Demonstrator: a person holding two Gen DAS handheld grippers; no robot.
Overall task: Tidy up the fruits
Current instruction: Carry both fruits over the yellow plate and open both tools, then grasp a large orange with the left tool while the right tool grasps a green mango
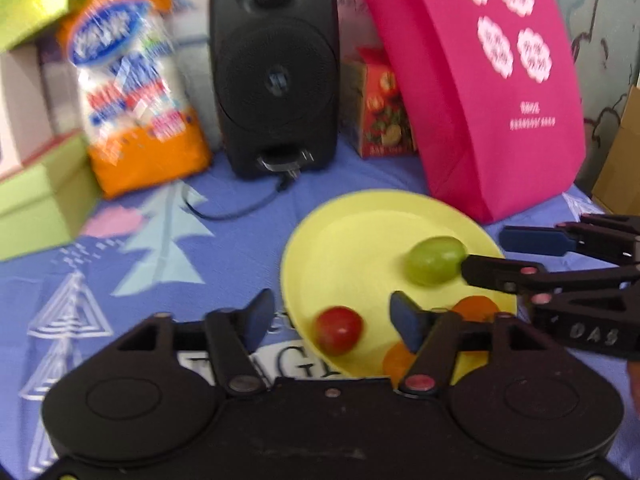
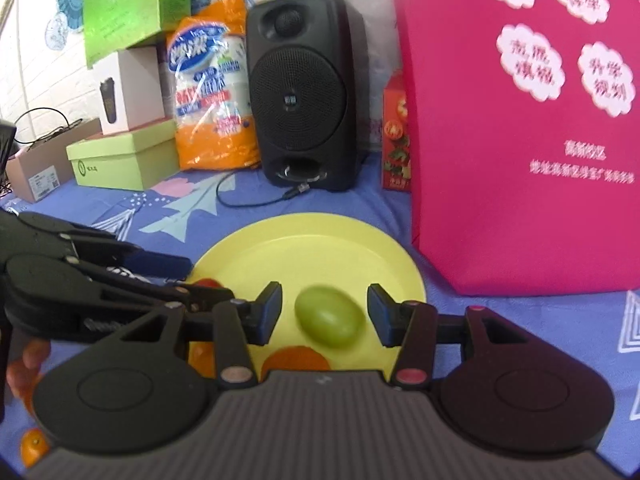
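Note:
A yellow plate (image 1: pixel 360 232) lies on the blue patterned cloth. On it are a green fruit (image 1: pixel 434 260), a red fruit (image 1: pixel 338 330) and two orange fruits (image 1: pixel 476 308). My left gripper (image 1: pixel 332 320) is open, its jaws either side of the red fruit at the plate's near rim. My right gripper (image 2: pixel 324 314) is open with the green fruit (image 2: pixel 330 316) between its fingers, not touching them. The plate (image 2: pixel 304 248) and an orange fruit (image 2: pixel 296 360) show in the right wrist view. The right gripper also enters the left wrist view (image 1: pixel 492 252) from the right.
A black speaker (image 1: pixel 276 72) with a cable stands behind the plate. A pink bag (image 1: pixel 480 80) stands at the right, a red box (image 1: pixel 380 112) between them. An orange and white bag (image 1: pixel 132 88) and green boxes (image 1: pixel 40 200) are at the left. Another orange fruit (image 2: pixel 34 446) lies off the plate.

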